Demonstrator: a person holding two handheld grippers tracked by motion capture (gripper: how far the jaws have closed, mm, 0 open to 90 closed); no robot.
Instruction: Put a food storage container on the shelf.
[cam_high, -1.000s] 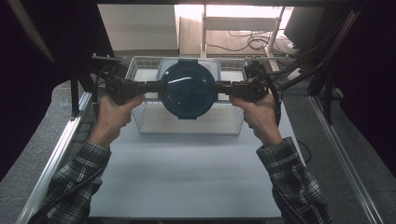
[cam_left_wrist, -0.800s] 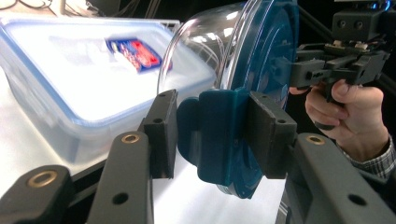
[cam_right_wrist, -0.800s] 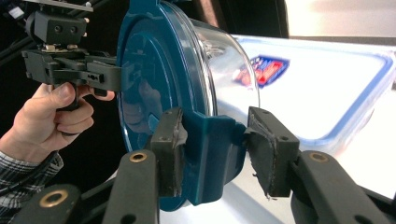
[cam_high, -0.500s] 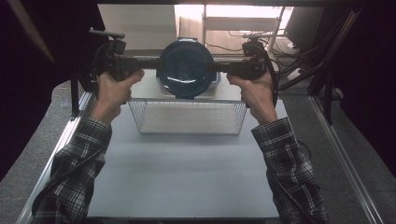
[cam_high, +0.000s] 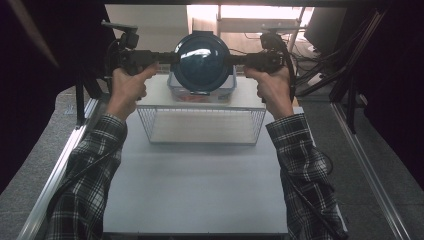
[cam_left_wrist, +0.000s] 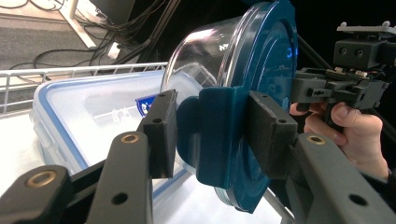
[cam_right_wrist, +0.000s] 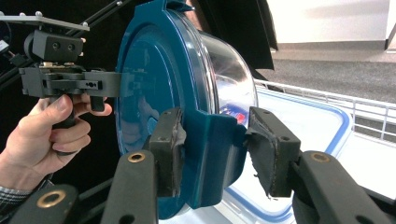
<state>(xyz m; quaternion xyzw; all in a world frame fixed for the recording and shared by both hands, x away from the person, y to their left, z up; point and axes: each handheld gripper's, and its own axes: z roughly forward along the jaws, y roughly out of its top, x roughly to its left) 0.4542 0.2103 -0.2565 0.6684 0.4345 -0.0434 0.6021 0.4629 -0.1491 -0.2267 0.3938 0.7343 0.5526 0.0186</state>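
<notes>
We hold the round glass container (cam_high: 204, 62) with its blue lid in the air, at twelve o'clock above the wire basket (cam_high: 202, 125). Our left hand-held gripper (cam_high: 167, 56) clamps its nine o'clock lid latch, our right hand-held gripper (cam_high: 237, 60) its three o'clock latch.

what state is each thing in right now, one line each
round container: blue lid on, tipped on edge, held in the air above the table
left hand-held gripper: shut on the container's lid tab
right hand-held gripper: shut on the opposite lid tab
rectangular box: blue-rimmed lid on, lying flat beneath the round container
wire basket: upright on the table, nothing visible inside
</notes>
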